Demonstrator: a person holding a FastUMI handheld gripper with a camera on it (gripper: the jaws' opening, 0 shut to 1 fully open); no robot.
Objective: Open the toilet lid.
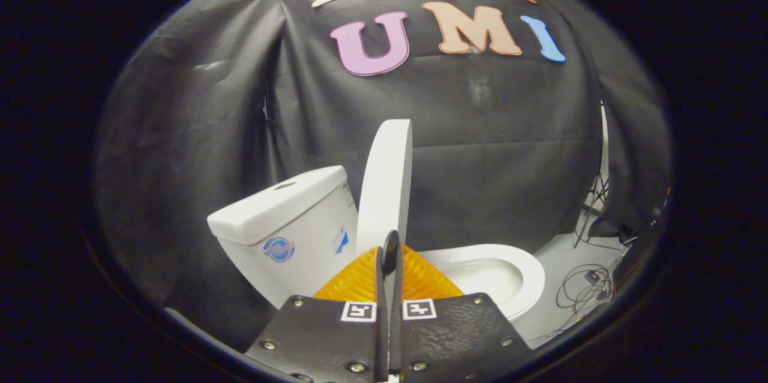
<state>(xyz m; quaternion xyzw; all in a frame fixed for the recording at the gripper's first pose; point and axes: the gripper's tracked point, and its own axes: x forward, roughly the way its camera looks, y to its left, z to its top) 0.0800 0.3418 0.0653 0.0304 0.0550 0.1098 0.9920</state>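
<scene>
The white toilet lid [387,179] stands raised almost upright, seen edge-on, leaning back toward the white tank [288,221]. To the right of the lid the white seat and open bowl [504,275] lie uncovered. My gripper [390,251] is shut, its two fingers pressed together with nothing visible between them. The tips sit just in front of the lid's lower part, near the hinge end; whether they touch it I cannot tell.
Black cloth walls close in behind and on both sides of the toilet. On the grey floor to the right lie loose cables [585,287], and a thin stand's legs [591,215] rise by the cloth's edge.
</scene>
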